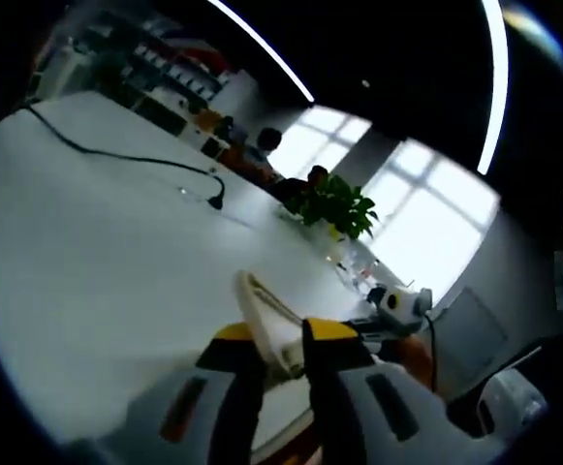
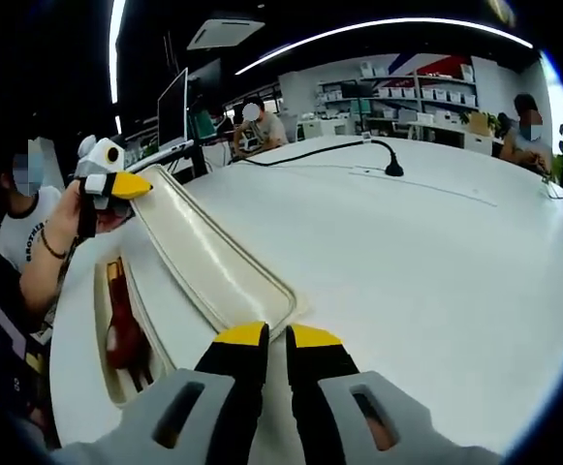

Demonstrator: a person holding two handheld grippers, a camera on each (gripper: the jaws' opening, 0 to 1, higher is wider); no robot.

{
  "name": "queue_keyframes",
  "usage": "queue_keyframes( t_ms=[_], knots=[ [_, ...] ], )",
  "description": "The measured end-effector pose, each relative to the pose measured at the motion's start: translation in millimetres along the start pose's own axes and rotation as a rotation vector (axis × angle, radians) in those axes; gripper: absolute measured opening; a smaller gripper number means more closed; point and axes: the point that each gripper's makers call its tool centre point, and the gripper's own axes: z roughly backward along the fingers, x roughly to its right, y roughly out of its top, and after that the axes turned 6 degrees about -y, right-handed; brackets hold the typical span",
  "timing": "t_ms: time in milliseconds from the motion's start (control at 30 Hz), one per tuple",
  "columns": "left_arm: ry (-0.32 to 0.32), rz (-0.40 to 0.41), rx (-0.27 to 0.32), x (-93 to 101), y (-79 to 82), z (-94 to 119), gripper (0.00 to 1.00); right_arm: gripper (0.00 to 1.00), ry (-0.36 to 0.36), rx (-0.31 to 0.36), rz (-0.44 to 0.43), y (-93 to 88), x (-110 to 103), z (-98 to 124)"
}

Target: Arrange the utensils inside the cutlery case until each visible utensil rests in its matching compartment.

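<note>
The left gripper [image 2: 116, 184] pinches the far edge of the cream cutlery case lid [image 2: 218, 262], held raised. The right gripper [image 2: 276, 336], jaws narrow, sits just near its corner, holding nothing; red utensils [image 2: 124, 320] lie in the case's left tray.

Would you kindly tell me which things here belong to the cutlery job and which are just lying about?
Job: cutlery case, its lid, red utensil, left gripper holding the lid, right gripper.
Lying about: black cable, plant, monitor.
</note>
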Motion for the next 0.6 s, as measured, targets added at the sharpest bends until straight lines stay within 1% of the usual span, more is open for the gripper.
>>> queue_keyframes(
  t_ms=[67, 133, 200, 233, 267, 300, 333, 400, 433, 500, 533, 567, 600],
  knots=[
    [-0.01, 0.006, 0.004, 1.0, 0.8, -0.1, 0.13, 0.07, -0.003, 0.001, -0.013, 0.2, 0.5, 0.4],
    [-0.032, 0.013, 0.004, 2.6, 0.7, 0.1, 0.08, 0.07, 0.001, 0.014, -0.047, 1.6, -0.1, 1.1],
    [-0.071, 0.034, 0.014, 7.4, 2.0, 0.8, 0.04, 0.08, 0.005, 0.019, -0.04, 1.2, 0.7, 4.3],
    [-0.083, 0.017, 0.009, 9.7, 0.6, 0.1, 0.04, 0.11, 0.002, 0.016, -0.04, 0.6, 1.0, 4.8],
    [-0.055, -0.028, -0.001, 4.6, -0.1, -0.5, 0.04, 0.14, -0.002, 0.024, -0.04, 1.3, 1.4, 7.7],
    [-0.047, -0.044, -0.007, 3.9, -0.9, -1.1, 0.04, 0.15, 0.001, 0.048, -0.043, 5.5, 0.4, 10.1],
    [-0.06, -0.053, -0.006, 6.8, -1.0, -1.7, 0.04, 0.15, -0.001, 0.077, -0.054, 10.9, 0.3, 13.6],
    [-0.088, -0.091, -0.006, 10.7, -0.2, -1.9, 0.04, 0.15, -0.008, 0.105, -0.05, 18.0, 0.9, 21.0],
    [-0.085, -0.13, -0.018, 10.3, -1.0, -2.0, 0.04, 0.15, -0.012, 0.116, -0.037, 21.6, 1.0, 23.7],
    [-0.1, -0.194, -0.03, 13.4, -1.4, -2.5, 0.04, 0.16, -0.019, 0.132, -0.012, 27.5, 0.1, 27.6],
    [-0.11, -0.239, -0.038, 16.0, -1.6, -2.9, 0.04, 0.16, -0.02, 0.144, 0.011, 31.4, -1.3, 29.7],
    [-0.117, -0.279, -0.044, 17.6, -1.8, -3.3, 0.04, 0.16, -0.02, 0.157, 0.033, 35.3, -3.6, 31.2],
    [-0.123, -0.316, -0.051, 19.0, -2.4, -3.9, 0.04, 0.16, -0.004, 0.175, 0.054, 40.2, -9.2, 32.9]
  ],
)
